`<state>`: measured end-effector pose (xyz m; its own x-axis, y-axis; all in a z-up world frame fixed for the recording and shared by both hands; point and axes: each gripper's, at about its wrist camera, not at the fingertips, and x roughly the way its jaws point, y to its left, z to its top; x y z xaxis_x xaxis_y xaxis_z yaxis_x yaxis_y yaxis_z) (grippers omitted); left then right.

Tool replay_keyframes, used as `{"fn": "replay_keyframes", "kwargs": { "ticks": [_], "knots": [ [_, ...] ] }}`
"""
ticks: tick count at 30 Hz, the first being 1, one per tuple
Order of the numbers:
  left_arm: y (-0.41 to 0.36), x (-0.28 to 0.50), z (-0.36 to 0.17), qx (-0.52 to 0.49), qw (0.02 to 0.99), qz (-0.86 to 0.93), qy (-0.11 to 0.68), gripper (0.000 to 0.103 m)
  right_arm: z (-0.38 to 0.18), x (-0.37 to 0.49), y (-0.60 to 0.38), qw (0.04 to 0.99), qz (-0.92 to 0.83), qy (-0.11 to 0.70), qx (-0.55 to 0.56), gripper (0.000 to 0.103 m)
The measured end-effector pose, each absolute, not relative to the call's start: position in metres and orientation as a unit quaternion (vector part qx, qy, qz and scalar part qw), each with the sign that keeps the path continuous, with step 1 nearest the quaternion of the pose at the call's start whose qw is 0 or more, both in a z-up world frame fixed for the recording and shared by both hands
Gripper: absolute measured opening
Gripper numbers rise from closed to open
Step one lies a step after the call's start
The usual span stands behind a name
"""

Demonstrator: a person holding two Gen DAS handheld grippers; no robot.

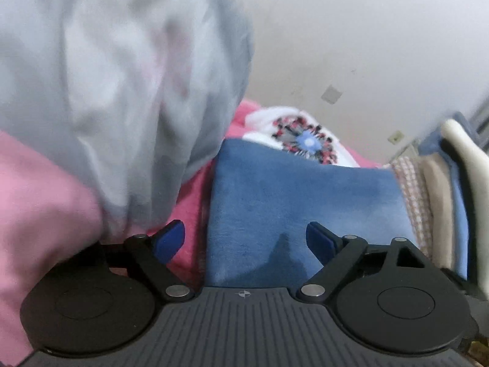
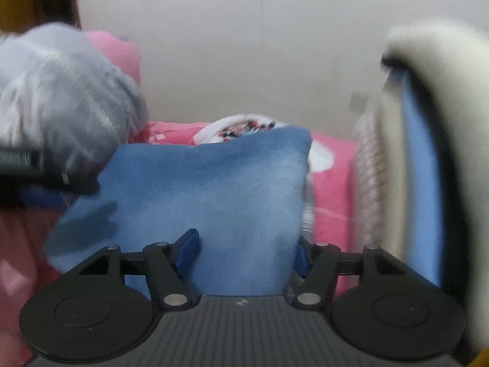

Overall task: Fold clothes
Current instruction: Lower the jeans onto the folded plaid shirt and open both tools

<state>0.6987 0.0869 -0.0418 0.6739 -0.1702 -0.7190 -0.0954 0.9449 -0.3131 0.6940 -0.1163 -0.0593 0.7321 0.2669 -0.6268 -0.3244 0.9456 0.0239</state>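
A folded blue cloth (image 1: 305, 202) lies on the pink bedding (image 1: 36, 214), right in front of both grippers. My left gripper (image 1: 244, 241) is open, its blue pads (image 1: 169, 241) wide apart just above the cloth's near edge. A blurred pale grey garment (image 1: 107, 76) hangs bunched over its left finger. In the right wrist view the blue cloth (image 2: 214, 198) reaches in between the spread fingers of my right gripper (image 2: 244, 253), which is open. The left gripper's dark body (image 2: 30, 165) shows at the cloth's left edge, under the grey garment (image 2: 61, 91).
A white cloth with a round red and blue pattern (image 1: 305, 140) lies behind the blue one. A stack of folded clothes (image 1: 428, 198) stands on edge to the right, close to the right gripper (image 2: 412, 153). A plain pale wall (image 2: 259, 46) is behind.
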Motion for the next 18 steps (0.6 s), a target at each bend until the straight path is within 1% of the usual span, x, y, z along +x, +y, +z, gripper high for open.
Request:
{"fn": "replay_keyframes", "kwargs": {
  "ticks": [3,5,7,8,9,10,12,15,18],
  "knots": [
    [0.065,0.676,-0.031,-0.072,0.929,-0.038,0.362,0.087,-0.047,0.652,-0.114,0.952,0.125,0.265,-0.089,0.067],
    [0.063,0.675,-0.036,-0.059,0.929,-0.041,0.363,0.086,-0.039,0.622,-0.121,0.965,0.133,0.21,-0.079,0.065],
    [0.06,0.674,-0.04,-0.046,0.929,-0.043,0.364,0.08,-0.043,0.606,-0.121,0.966,0.146,0.196,-0.082,0.046],
    [0.059,0.673,-0.043,-0.04,0.929,-0.045,0.364,0.077,-0.051,0.607,-0.12,0.963,0.154,0.207,-0.079,0.042],
    [0.058,0.673,-0.045,-0.034,0.929,-0.046,0.365,0.075,-0.064,0.614,-0.12,0.958,0.154,0.231,-0.077,0.034],
    [0.057,0.672,-0.047,-0.027,0.929,-0.048,0.365,0.077,-0.077,0.621,-0.119,0.952,0.154,0.254,-0.076,0.031],
    [0.055,0.671,-0.052,-0.015,0.929,-0.05,0.366,0.08,-0.102,0.632,-0.12,0.942,0.15,0.289,-0.086,0.031],
    [0.051,0.669,-0.058,0.004,0.929,-0.054,0.367,0.08,-0.089,0.626,-0.123,0.945,0.157,0.273,-0.092,0.03],
    [0.048,0.667,-0.064,0.022,0.928,-0.058,0.366,0.08,-0.051,0.619,-0.123,0.958,0.167,0.213,-0.098,0.031]
  ]
}}
